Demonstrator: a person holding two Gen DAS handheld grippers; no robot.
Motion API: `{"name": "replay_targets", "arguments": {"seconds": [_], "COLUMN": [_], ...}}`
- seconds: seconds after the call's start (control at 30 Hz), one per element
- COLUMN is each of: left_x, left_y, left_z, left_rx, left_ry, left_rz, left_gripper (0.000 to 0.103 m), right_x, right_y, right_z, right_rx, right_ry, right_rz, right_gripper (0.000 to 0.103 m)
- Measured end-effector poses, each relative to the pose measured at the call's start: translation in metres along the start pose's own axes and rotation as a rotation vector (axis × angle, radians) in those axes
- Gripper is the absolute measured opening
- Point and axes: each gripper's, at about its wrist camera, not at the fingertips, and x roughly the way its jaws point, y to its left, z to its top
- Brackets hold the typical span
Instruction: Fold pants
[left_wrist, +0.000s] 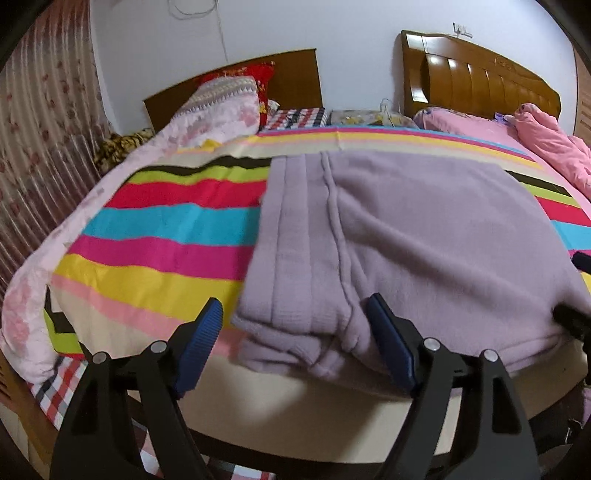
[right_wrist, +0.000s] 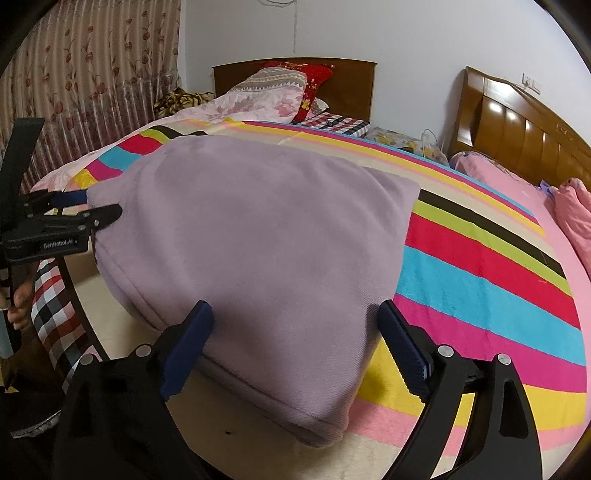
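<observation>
The lilac pants (left_wrist: 424, 229) lie folded into a thick pad on the striped bedsheet (left_wrist: 166, 221), close to the bed's near edge. My left gripper (left_wrist: 295, 317) is open at their near left corner: one blue pad rests on the stacked folds, and the other stands over bare sheet. In the right wrist view, the pants (right_wrist: 266, 240) fill the middle. My right gripper (right_wrist: 295, 321) is open and straddles their near right corner without squeezing it. The left gripper (right_wrist: 96, 206) shows at the pants' left edge. The right gripper (left_wrist: 576, 288) peeks in at the frame's right edge.
Pillows (left_wrist: 229, 99) and a pink quilt (left_wrist: 546, 136) lie at the head of the bed below two wooden headboards (left_wrist: 480, 77). A flowered curtain (right_wrist: 92, 74) hangs on the left. A checked sheet (right_wrist: 51, 295) drapes over the near edge beside a person's hand (right_wrist: 18, 302).
</observation>
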Motion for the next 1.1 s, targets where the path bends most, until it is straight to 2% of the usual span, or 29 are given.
{"name": "replay_targets", "arguments": {"seconds": [0.13, 0.57, 0.63, 0.7, 0.8, 0.9, 1.0, 1.07, 1.1], "left_x": [0.001, 0.0, 0.001, 0.003, 0.007, 0.009, 0.01, 0.009, 0.009], "left_y": [0.004, 0.001, 0.003, 0.006, 0.015, 0.022, 0.024, 0.022, 0.022], "left_z": [-0.002, -0.009, -0.009, -0.009, -0.012, -0.015, -0.016, -0.016, -0.016], "left_rx": [-0.009, -0.002, -0.01, -0.021, -0.069, -0.099, -0.11, -0.108, -0.108], "left_ry": [0.02, 0.019, 0.018, 0.013, 0.017, 0.016, 0.013, 0.009, 0.008], "left_rz": [-0.02, -0.016, -0.019, -0.024, -0.06, -0.088, -0.101, -0.098, -0.099], "left_gripper": [0.081, 0.082, 0.084, 0.086, 0.089, 0.091, 0.091, 0.091, 0.091], "right_x": [0.0, 0.002, 0.002, -0.004, -0.018, -0.015, 0.007, 0.04, 0.057], "right_y": [-0.001, -0.007, -0.017, -0.039, -0.067, -0.073, -0.06, -0.057, -0.061], "right_z": [0.0, -0.003, -0.002, -0.001, 0.008, 0.027, 0.049, 0.06, 0.062], "right_rx": [0.001, 0.02, 0.041, 0.113, 0.183, 0.185, 0.124, 0.085, 0.087], "right_ry": [0.0, 0.004, 0.012, -0.007, -0.064, -0.076, -0.048, 0.039, 0.086], "right_rz": [0.0, 0.021, 0.059, 0.112, 0.093, 0.095, 0.22, 0.371, 0.415], "right_gripper": [0.087, 0.091, 0.091, 0.09, 0.09, 0.09, 0.09, 0.091, 0.091]}}
